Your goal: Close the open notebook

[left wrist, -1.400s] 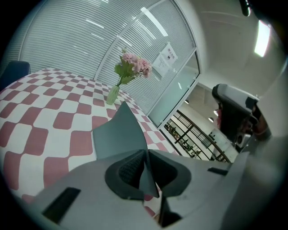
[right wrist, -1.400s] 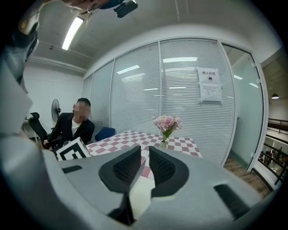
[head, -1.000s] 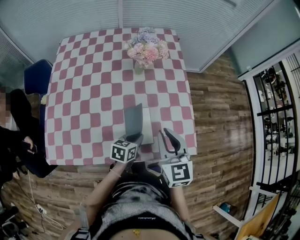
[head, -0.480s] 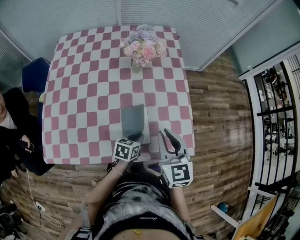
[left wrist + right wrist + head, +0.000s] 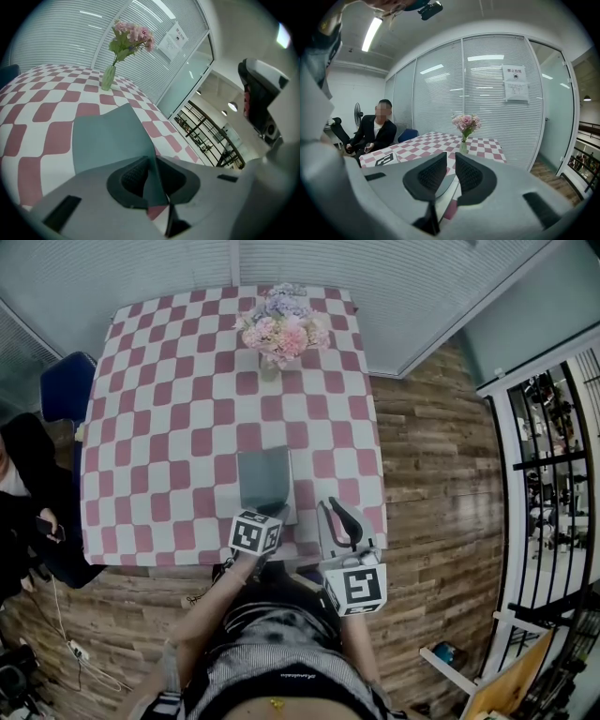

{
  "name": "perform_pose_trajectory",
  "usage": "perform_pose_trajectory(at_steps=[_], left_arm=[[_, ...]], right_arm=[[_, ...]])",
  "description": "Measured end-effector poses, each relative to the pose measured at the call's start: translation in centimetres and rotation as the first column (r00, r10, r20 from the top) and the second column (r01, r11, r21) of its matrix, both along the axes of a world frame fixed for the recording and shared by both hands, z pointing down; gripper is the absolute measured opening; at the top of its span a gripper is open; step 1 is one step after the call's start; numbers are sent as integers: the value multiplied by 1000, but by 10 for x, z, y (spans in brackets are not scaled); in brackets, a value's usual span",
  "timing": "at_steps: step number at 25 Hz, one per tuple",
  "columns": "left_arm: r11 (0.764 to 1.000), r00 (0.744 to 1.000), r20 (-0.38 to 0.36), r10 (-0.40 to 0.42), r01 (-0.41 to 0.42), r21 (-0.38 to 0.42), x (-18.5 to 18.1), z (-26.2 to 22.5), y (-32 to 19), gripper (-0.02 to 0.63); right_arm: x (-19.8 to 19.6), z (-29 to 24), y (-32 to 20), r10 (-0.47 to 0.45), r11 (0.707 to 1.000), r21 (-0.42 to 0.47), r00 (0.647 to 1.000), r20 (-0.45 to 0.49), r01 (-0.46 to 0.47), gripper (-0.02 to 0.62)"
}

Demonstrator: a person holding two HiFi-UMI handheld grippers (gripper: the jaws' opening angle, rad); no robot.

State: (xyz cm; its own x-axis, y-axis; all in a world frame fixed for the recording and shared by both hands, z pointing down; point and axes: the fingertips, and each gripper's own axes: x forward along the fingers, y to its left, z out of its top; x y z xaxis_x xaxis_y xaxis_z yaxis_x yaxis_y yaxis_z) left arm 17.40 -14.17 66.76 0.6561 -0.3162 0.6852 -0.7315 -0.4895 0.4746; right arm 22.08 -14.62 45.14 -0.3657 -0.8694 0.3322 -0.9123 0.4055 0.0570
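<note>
Left gripper [image 5: 152,176]: jaws narrowly apart and have just been opening. The thin near edge of the grey-covered notebook [image 5: 110,136] runs between them, and the ribbed left pad shows bare beside it. Only my left gripper view gives this; in the head view the marker cube covers the jaws. From the jaws the grey cover slopes away and down toward the table.

Head view: the notebook lies close to the near edge of the pink-and-white chequered table [image 5: 169,427], right of its middle, with my left gripper at the notebook's near edge.

Right gripper [image 5: 449,176]: jaws a narrow slit, nothing between them, held just beside the notebook's near right corner.

Pale green vase of pink flowers [image 5: 278,329]: middle of the far edge. Right gripper view: seated person in a dark jacket [image 5: 377,129] at the table's left side.
</note>
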Motion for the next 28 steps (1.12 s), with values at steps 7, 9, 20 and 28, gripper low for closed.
perform_pose_trajectory(at_steps=[7,9,20,28], left_arm=[[1000,1000,0,1,-1,-15,5,5,-1,48],[1000,1000,7,1,0,-14,6,7,-1,48],[1000,999,32,8,-7,-26,13,13,-2,58],[999,999,39,-3,4,-31,15,16,-2,69]], right_arm=[[1,3,2,-8,1000,-4,1000,10,9,60],[1,4,2,-12,1000,-4,1000,7,12,60],[0,3,0,-30,1000,-7,1000,-1,30,60],[0,2,1,-33,999,-6,999,-4,33,60]])
